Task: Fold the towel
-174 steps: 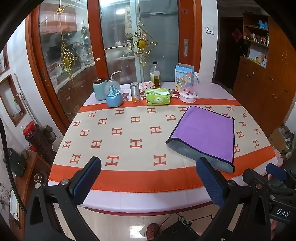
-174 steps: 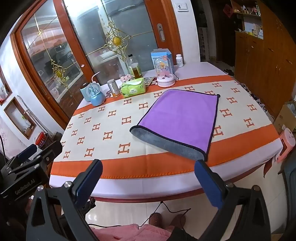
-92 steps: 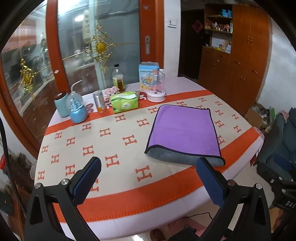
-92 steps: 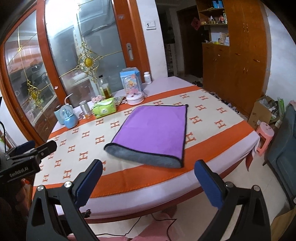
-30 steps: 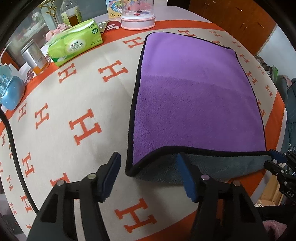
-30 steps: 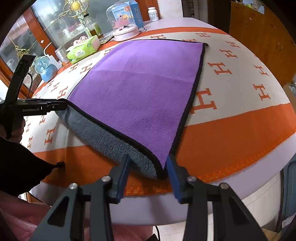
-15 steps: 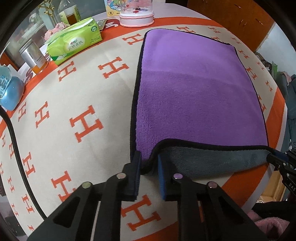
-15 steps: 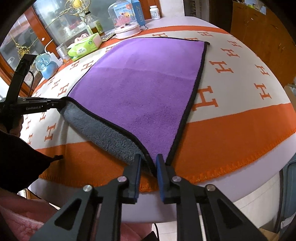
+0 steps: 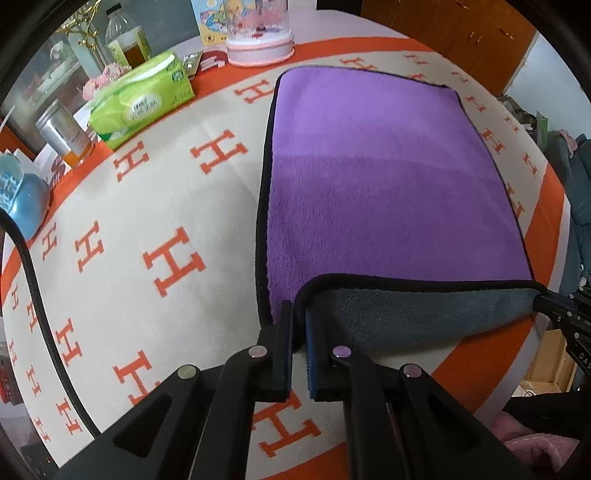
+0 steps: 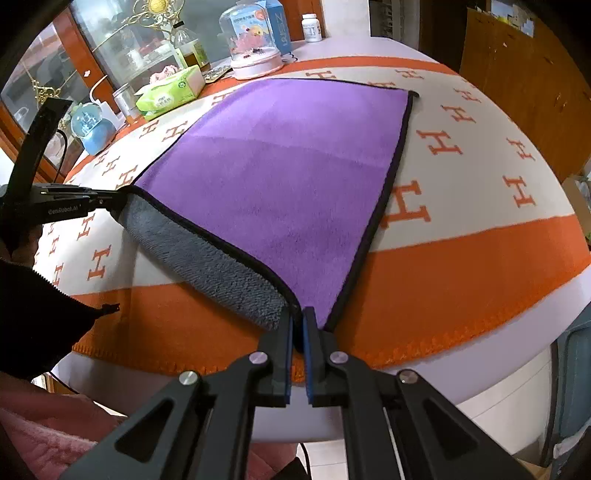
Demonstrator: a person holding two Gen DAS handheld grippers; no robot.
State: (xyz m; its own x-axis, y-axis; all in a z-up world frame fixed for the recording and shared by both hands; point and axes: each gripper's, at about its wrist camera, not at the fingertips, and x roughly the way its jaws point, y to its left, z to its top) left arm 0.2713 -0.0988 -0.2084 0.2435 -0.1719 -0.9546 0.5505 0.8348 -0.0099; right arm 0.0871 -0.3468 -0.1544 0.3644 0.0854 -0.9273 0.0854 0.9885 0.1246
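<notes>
A purple towel (image 9: 388,177) with a grey underside and black hem lies on the H-patterned tablecloth (image 9: 147,206). Its near edge is lifted and curled, so the grey side (image 9: 413,314) shows. My left gripper (image 9: 299,314) is shut on the near left corner. My right gripper (image 10: 298,317) is shut on the near right corner of the towel (image 10: 288,166). In the right wrist view the left gripper (image 10: 114,201) shows at the far left, holding its corner. In the left wrist view the right gripper (image 9: 543,301) shows at the right edge.
At the far side stand a green tissue pack (image 9: 144,99), a pink-based dome (image 9: 258,33), an oil bottle (image 9: 129,40), a metal can (image 9: 62,133) and a blue globe (image 9: 18,195). A black cable (image 9: 40,306) crosses the left. The table edge (image 10: 498,373) is just below my right gripper.
Both grippers came down from in front of the table to the towel's near corners and closed on them. The near edge has since lifted and curled slightly over, showing more grey.
</notes>
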